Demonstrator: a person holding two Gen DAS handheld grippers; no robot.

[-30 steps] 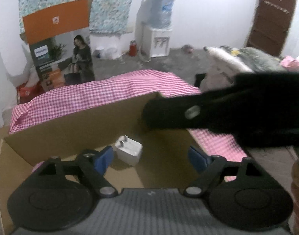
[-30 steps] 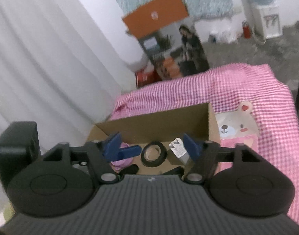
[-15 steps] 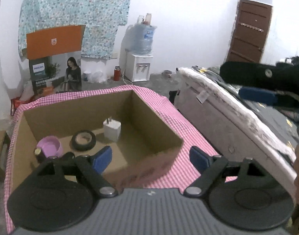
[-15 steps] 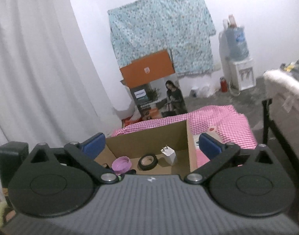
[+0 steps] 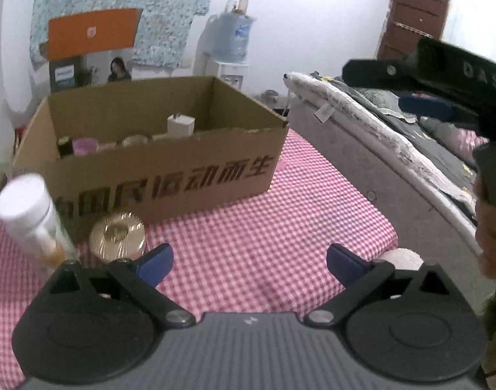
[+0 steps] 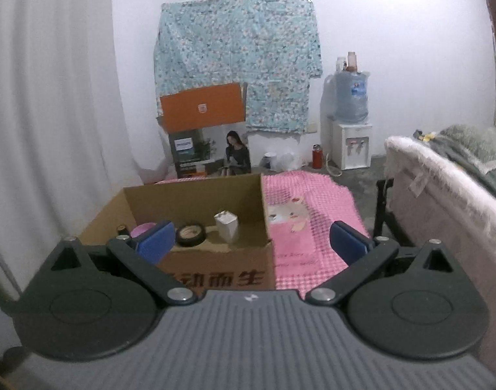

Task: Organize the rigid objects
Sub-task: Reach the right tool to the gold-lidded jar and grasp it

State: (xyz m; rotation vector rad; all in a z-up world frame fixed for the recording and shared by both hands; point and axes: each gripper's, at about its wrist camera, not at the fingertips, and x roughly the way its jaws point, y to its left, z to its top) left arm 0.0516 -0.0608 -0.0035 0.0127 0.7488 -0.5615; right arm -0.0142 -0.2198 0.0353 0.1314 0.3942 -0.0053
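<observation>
left gripper (image 5: 249,261) is opening over the checked cloth (image 5: 280,214), pinching nothing; right gripper (image 6: 253,239) is hanging spread and empty before the cardboard box (image 6: 222,266) holding a white charger (image 6: 227,226).

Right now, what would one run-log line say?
left gripper: opening, empty | right gripper: open, empty | white bottle, gold lid: outside box

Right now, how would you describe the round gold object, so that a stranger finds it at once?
Find the cardboard box on the pink checked cloth. Outside its printed front wall, near the left corner, lies the gold lid. It is low, round and shiny, unlike the tall white-capped bottle beside it.
</observation>
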